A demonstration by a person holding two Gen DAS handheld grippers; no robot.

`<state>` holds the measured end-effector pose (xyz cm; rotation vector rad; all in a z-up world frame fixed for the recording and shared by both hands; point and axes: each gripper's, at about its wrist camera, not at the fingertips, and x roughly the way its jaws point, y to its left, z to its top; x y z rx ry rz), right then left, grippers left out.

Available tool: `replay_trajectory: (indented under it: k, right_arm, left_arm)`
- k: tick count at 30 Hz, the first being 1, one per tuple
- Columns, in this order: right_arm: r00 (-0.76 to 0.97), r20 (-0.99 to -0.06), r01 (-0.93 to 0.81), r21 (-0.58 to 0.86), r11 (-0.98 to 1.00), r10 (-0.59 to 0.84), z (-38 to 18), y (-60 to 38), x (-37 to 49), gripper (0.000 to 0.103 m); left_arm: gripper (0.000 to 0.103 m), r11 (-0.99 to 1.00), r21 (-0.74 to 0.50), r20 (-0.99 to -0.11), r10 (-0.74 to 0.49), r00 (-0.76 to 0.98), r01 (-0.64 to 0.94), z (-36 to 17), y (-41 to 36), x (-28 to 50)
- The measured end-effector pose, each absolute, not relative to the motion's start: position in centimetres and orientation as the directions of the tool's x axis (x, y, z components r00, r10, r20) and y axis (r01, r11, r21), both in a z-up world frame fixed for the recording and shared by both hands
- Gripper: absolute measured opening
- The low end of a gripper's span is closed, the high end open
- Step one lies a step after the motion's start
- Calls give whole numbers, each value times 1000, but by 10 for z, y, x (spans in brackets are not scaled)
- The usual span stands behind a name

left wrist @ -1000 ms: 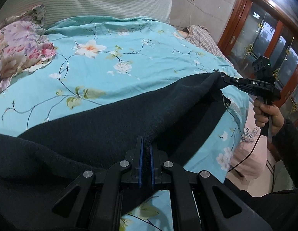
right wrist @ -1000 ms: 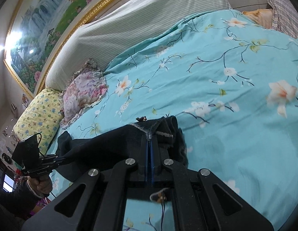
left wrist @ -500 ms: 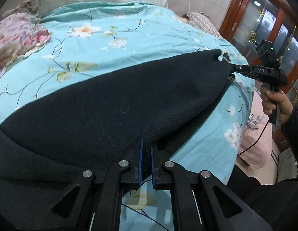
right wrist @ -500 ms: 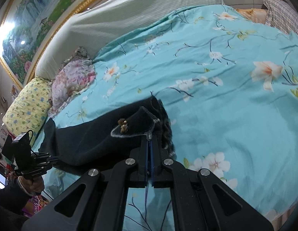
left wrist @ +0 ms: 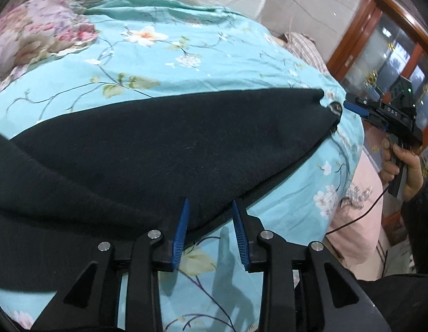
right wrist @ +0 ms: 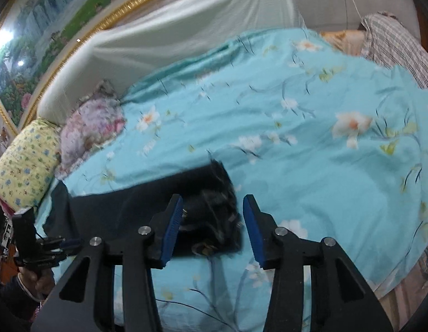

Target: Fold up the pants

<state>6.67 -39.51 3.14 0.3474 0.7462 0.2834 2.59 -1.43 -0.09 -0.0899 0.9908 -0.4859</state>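
Note:
Dark pants lie spread flat across the turquoise floral bedspread. My left gripper is open, its blue pads either side of the pants' near edge, which lies loose between them. In the right wrist view the pants stretch left from a bunched end with a button. My right gripper is open just above that bunched end. The right gripper also shows in the left wrist view, just off the pants' far tip. The left gripper shows in the right wrist view at the pants' other end.
A pink floral pillow and a yellow pillow lie at the bed's head by a cream headboard. A plaid cloth lies at the far corner. A pink sheet hangs at the bed's edge. A wooden door stands behind.
Both grippers were shut on the pants and held them stretched above the bed. The pants came down flat onto the bedspread and both grippers have opened and let go.

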Motion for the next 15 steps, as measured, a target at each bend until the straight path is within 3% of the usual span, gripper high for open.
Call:
replay_trajectory:
  k: [8,15]
  right_arm:
    - [666,-574,-243,438,866,477,43,-345,79,47]
    - [589,-567,-342,471,813,576,37,-290,89,47]
  left_arm:
    - [35,926,-330,-769,-376,518,182,13,30,25]
    - [47,956,-291,-786,-254,564,25,27,79,31]
